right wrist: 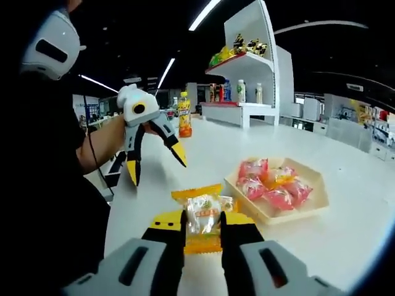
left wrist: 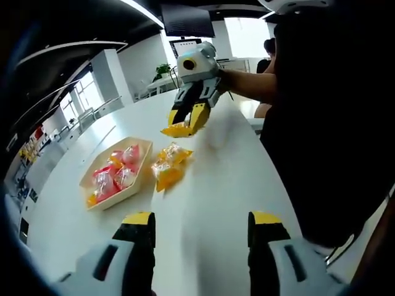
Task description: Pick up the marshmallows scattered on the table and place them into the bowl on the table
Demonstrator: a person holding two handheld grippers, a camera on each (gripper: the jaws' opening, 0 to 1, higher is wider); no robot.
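1. The step in hand looks like a carry: the right gripper (right wrist: 203, 231), low centre of the right gripper view, pinches a yellow-wrapped marshmallow packet (right wrist: 202, 217).
2. Next it must travel to the pale hexagonal bowl (right wrist: 307, 208) at centre right, already holding pink packets (right wrist: 271, 185), and let go above it.
3. The left gripper (right wrist: 157, 163), jaws spread, hangs upper left over the white table (left wrist: 228, 185).
4. Two more yellow packets (left wrist: 168, 163) lie beside the bowl.
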